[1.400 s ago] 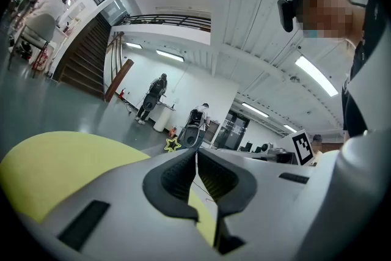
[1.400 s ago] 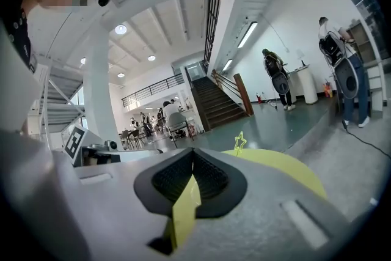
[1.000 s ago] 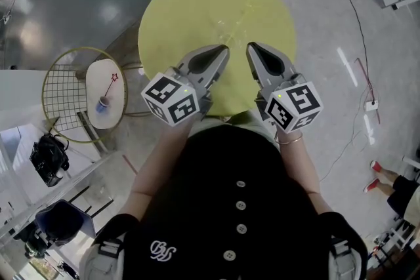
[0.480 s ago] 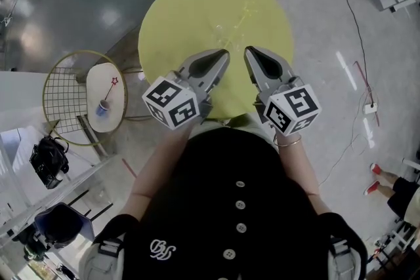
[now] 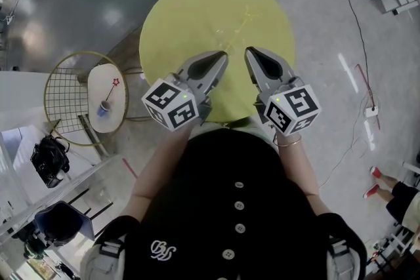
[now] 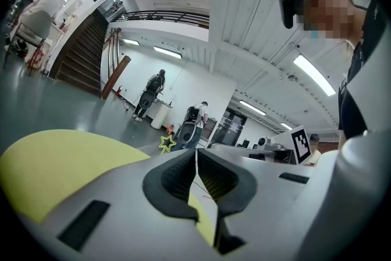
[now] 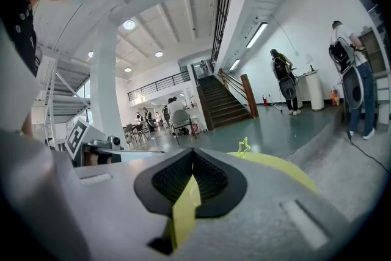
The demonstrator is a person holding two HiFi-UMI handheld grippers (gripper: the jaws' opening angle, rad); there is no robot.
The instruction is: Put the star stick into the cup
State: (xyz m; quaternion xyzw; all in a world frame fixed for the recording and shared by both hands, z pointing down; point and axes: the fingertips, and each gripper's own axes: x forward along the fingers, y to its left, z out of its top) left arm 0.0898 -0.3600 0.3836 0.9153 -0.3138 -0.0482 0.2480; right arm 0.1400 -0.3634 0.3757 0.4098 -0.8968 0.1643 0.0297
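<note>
Left gripper (image 5: 222,57) and right gripper (image 5: 251,52) are hovering clenched and empty over our round yellow table (image 5: 190,10), and we're seeing the star stick (image 6: 166,143) farther out on it, glossy grey floor (image 5: 315,23) around.

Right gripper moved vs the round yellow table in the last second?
No. Right gripper and round yellow table slid slightly down-frame together; its tips keep the same spot over the table.

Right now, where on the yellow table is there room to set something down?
Bare: the table's left side and far rim. Crowded: the middle, by the star stick, and the near edge under the left gripper and right gripper.
</note>
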